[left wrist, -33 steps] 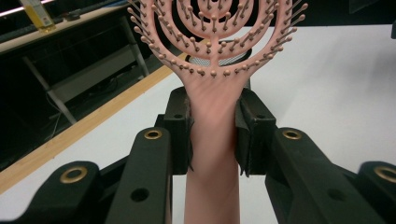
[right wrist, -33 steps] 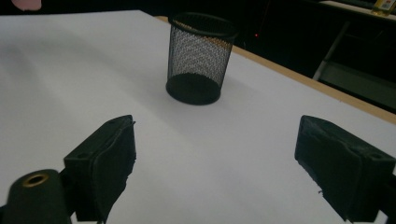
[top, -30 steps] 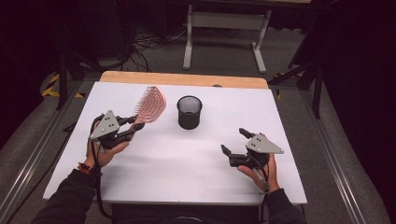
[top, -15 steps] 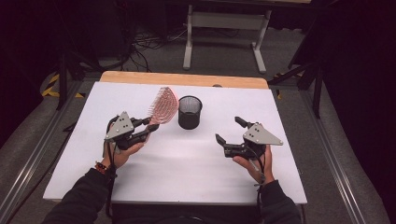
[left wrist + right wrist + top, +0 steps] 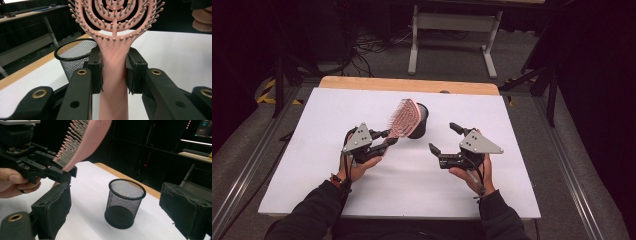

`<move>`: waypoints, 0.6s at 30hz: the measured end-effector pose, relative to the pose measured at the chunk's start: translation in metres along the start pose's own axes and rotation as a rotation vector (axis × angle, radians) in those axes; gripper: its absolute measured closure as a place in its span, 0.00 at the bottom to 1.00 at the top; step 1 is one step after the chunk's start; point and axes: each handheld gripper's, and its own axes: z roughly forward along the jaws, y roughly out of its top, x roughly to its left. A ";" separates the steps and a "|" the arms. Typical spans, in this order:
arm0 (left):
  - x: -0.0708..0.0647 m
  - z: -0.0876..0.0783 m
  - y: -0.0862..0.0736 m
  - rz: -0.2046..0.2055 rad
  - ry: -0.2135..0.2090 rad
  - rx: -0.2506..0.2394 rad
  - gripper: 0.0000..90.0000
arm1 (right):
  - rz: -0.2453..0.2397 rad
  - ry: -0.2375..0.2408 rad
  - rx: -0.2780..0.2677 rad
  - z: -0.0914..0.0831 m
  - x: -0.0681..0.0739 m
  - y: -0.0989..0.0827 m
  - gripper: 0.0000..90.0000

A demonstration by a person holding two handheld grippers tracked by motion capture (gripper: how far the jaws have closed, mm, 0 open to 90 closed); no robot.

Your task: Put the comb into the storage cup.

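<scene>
The pink hairbrush (image 5: 404, 119) is held off the white table (image 5: 312, 165), its head tilted up and away from the person, partly in front of the black mesh cup (image 5: 421, 125) in the high view. In the left gripper view its handle (image 5: 114, 82) runs straight up between the two black jaws, and both pads press on it from either side – the left gripper (image 5: 384, 139) is clamped on the brush just below the bristled head. The bristles face that camera, set in concentric rings.

The mesh cup stands upright on the table, near the brush head; in the right gripper view it (image 5: 125, 203) sits between that gripper's jaws but farther off, with the brush above and to its left.

The right gripper (image 5: 443, 139) – held above the table well apart from the left – has its jaws spread wide, nothing between the pads
</scene>
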 end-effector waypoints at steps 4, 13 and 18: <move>-0.004 0.007 -0.002 -0.010 -0.021 -0.002 0.78 | -0.004 0.000 -0.002 0.000 0.002 0.001 0.12; -0.013 0.018 -0.003 -0.005 -0.032 -0.003 0.78 | 0.000 0.010 0.003 -0.002 0.003 0.000 0.11; -0.018 0.021 -0.003 0.007 -0.026 -0.007 0.78 | -0.003 0.021 0.004 -0.003 0.005 0.000 0.11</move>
